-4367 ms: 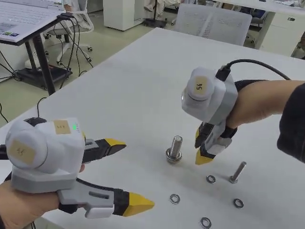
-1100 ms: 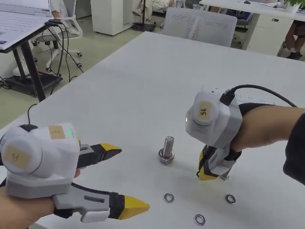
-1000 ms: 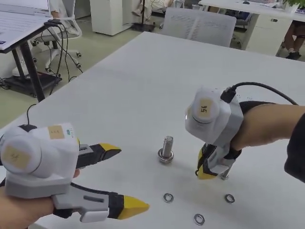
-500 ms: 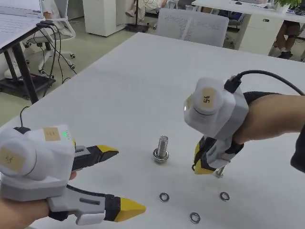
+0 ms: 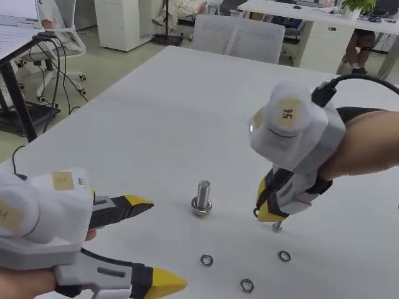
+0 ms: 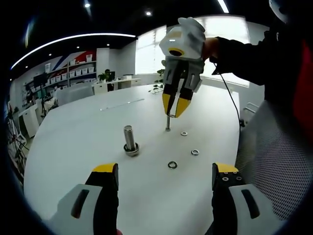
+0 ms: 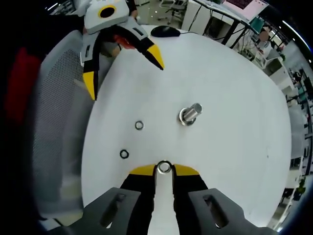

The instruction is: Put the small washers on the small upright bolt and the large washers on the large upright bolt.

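1. The small silver washer sits pinched between the yellow tips of the right gripper, whose jaws stand narrow with only a thin gap behind the tips.
2. In the left gripper view those tips hang at the top end of the small upright steel bolt, which stands on the white tabletop. Whether the washer already touches the bolt's threads cannot be told.
3. The large upright steel bolt stands to the left of the small one and well apart from it, with a silver ring lying around its foot.
4. Three more washers lie flat on the table nearer the person:
   - the left loose washer, in front of the large bolt;
   - the right loose washer, in front of the small bolt;
   - the nearest loose washer, between those two and closer to the table's edge.
5. The left gripper hovers at the near left, clear of every part. Its black jaws with yellow tips are spread wide and hold nothing.
6. A grey mesh office chair stands at the far side of the table.
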`<state>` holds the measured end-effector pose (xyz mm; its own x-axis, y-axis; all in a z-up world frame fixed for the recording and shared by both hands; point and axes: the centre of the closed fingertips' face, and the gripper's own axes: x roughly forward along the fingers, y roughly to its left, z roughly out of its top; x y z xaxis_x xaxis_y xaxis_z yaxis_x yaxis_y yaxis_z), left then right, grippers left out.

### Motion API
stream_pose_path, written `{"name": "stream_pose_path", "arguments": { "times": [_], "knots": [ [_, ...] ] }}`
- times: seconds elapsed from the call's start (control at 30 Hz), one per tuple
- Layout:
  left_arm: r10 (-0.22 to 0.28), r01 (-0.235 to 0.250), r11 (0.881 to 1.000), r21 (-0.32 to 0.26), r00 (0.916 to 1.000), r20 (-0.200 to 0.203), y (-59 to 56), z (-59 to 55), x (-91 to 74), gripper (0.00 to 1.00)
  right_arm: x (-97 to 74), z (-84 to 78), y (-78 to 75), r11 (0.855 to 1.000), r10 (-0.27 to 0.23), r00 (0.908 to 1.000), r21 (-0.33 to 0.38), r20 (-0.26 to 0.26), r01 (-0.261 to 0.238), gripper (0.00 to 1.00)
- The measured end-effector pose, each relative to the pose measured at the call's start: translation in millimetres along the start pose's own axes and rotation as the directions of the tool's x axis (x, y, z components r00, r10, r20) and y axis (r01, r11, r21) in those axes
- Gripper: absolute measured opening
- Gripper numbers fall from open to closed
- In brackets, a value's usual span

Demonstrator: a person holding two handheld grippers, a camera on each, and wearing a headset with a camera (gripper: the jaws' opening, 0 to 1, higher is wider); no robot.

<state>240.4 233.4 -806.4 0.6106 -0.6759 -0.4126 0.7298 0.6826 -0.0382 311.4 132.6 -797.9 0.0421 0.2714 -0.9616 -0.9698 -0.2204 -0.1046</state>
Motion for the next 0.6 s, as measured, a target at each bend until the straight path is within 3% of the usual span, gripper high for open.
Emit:
{"name": "stream_pose_path", "arguments": {
  "times": [0.27,0.6],
  "knots": [
    [-0.02,0.02,1.0,0.02,0.9998,0.006,-3.8,8.3,0.9,0.78,-13.9,-8.3,2.4,1.0,-0.017,0.9999,0.022,0.004,0.017,0.14],
    [-0.051,0.051,0.998,0.035,0.9987,-0.002,-8.9,10.9,3.9,0.78,-30.2,-23.3,-4.3,0.998,-0.046,0.9989,0.053,-0.012,0.047,0.14]
  ]
}}
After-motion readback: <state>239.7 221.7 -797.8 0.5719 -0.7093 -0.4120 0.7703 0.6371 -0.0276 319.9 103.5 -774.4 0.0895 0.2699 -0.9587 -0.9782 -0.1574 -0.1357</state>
